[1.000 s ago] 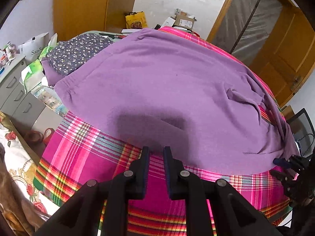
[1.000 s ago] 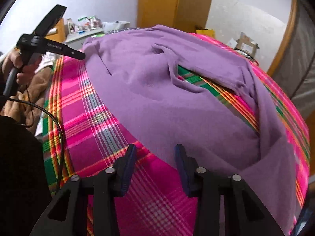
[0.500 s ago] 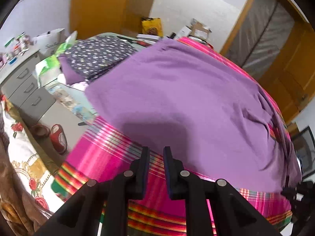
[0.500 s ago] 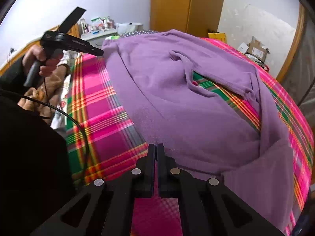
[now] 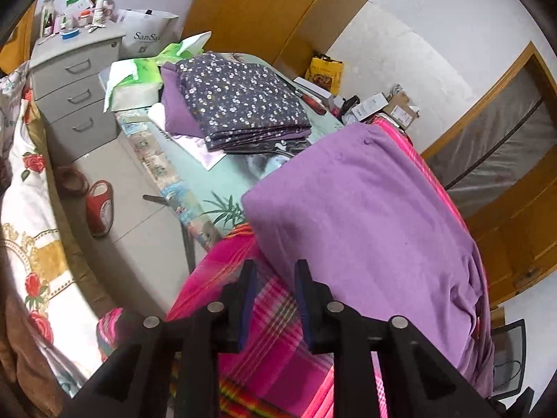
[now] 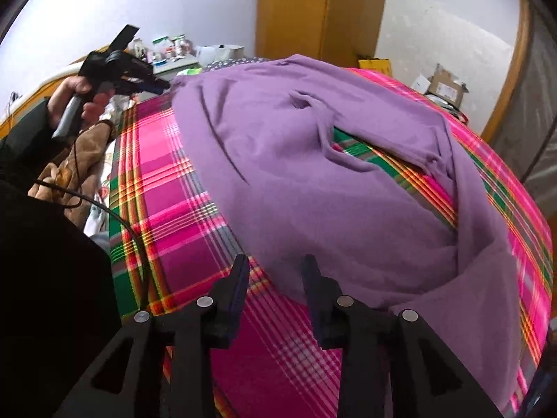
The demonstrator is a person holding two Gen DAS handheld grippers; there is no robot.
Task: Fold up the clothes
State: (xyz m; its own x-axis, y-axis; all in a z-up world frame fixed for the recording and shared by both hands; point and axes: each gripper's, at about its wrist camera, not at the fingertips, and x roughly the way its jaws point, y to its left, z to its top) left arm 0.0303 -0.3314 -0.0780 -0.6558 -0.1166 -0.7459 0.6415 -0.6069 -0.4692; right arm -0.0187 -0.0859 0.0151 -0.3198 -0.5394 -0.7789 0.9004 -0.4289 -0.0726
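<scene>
Purple garment [image 6: 313, 181]: long-sleeved top, spread mostly flat across plaid-covered desk [image 6: 167, 216], hem edge toward the viewer, one sleeve [image 6: 487, 230] trailing down the right side with a strip of plaid showing between sleeve and body, a few ridges and a small pucker near mid-chest. Same garment in the left wrist view [image 5: 365, 216]: near left corner lying at the desk edge, smooth, no fold line visible. Left tool [image 5: 273, 291]: jaws parted narrowly, nothing between them, poised just short of that corner over the plaid cover [image 5: 278, 331]. Right tool [image 6: 275, 278]: jaws parted wider, empty, set just before the hem edge. Left tool seen again from the right side [image 6: 139, 76], held in a hand [image 6: 80, 101] beyond the far left corner of the desk. Step in hand, as judged: spread-out stage, with both tools lining up on the near edge for a pinch; fits either a lay-flat just completed or a fold about to start. Next move likely calls for closing each tool on a single layer of hem or corner, evenly matched, without catching the cover beneath. Surroundings: folded floral cloth [image 5: 240, 104] stacked on a second surface beyond, grey drawer unit [image 5: 76, 80], red slipper [image 5: 101, 205] on the floor.
</scene>
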